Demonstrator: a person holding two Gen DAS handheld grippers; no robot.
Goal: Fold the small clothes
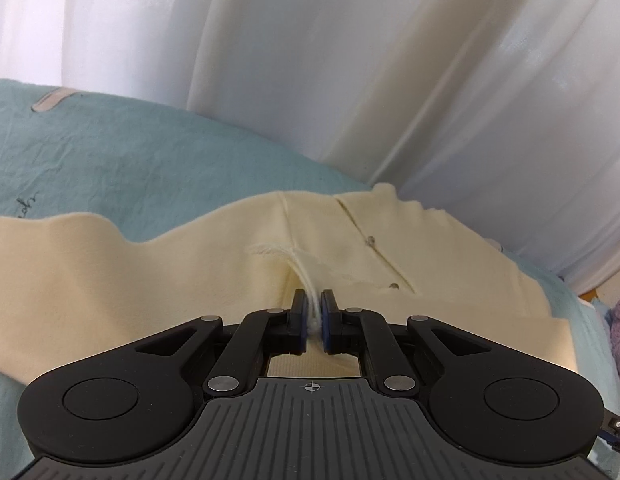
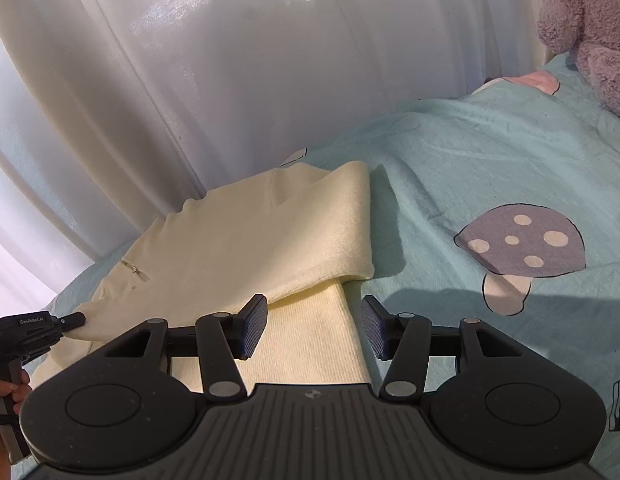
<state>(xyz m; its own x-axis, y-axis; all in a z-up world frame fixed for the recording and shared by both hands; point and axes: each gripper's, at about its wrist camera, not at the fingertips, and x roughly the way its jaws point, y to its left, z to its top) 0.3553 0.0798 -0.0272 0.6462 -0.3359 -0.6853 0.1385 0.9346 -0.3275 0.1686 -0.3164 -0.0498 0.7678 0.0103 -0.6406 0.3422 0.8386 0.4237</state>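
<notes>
A cream knit garment point(image 1: 169, 280) with a buttoned placket lies spread on the teal bed sheet point(image 1: 129, 152). My left gripper point(image 1: 314, 308) is shut on a pinched-up ridge of its fabric near the placket. In the right wrist view the same garment point(image 2: 229, 240) shows one sleeve point(image 2: 350, 216) folded over the body. The left gripper point(image 2: 75, 318) grips its left edge there. My right gripper point(image 2: 314, 326) stands open just above the ribbed hem point(image 2: 310, 344), and its pads do not press the cloth.
A white curtain point(image 2: 229, 60) hangs close behind the bed along the garment's far side. A purple plush toy point(image 2: 590, 28) sits at the far right on the sheet point(image 2: 450, 152), which bears a mushroom print point(image 2: 522, 236). A person's hand point(image 2: 13, 390) holds the left gripper's handle.
</notes>
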